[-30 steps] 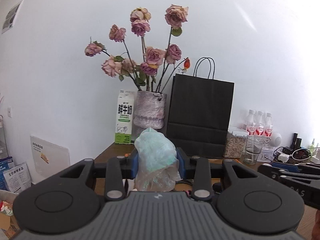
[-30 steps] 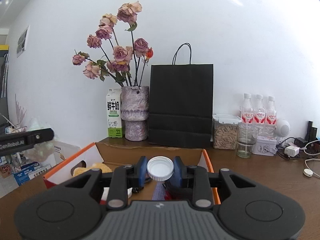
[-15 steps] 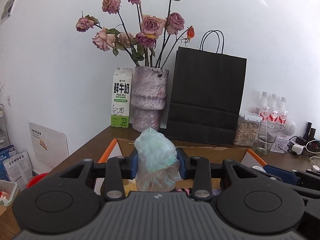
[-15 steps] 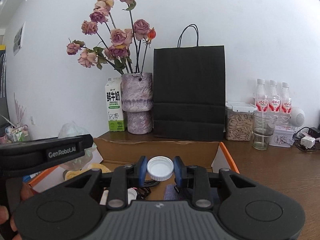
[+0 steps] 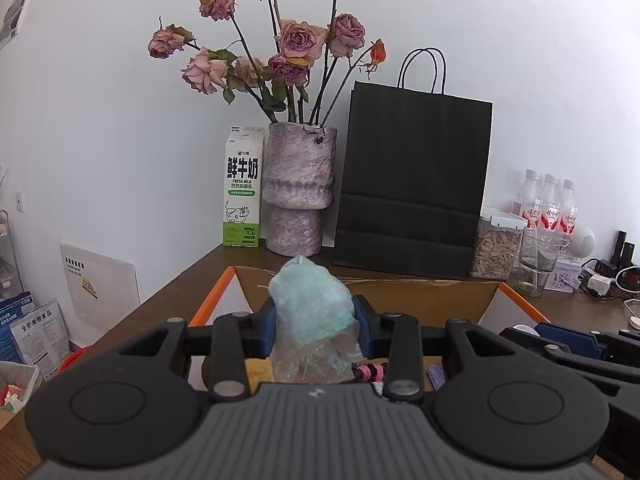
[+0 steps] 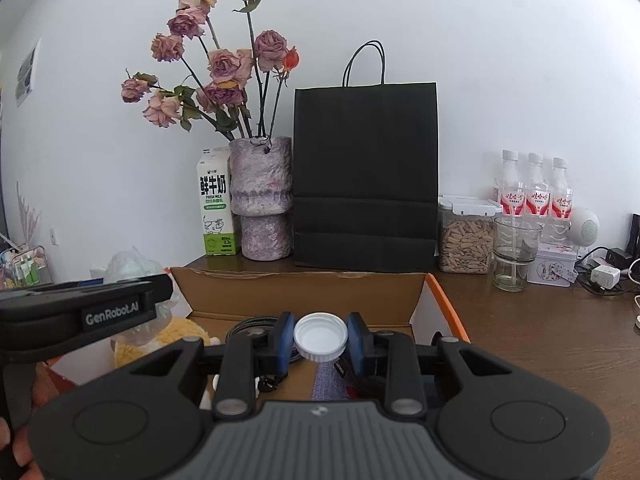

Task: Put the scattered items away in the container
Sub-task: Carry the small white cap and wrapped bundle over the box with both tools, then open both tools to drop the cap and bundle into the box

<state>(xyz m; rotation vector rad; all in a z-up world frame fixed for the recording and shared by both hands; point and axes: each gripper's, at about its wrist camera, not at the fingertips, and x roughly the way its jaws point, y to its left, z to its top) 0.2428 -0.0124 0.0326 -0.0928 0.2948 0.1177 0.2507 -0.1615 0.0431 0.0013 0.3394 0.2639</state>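
My left gripper is shut on a crumpled clear plastic bag with pale green stuff inside, held above the open cardboard box. My right gripper is shut on a white bottle cap, also above the box. The left gripper's side and its bag show at the left in the right wrist view. Inside the box lie a yellow fluffy item, a black cable and a purple cloth.
Behind the box stand a milk carton, a purple vase with dried roses, a black paper bag, a jar of seeds, a glass and three water bottles. Chargers and cables lie at the right.
Both grippers have moved forward and lower over the box, still holding the bag and the cap. The left gripper has come closer to the right one.
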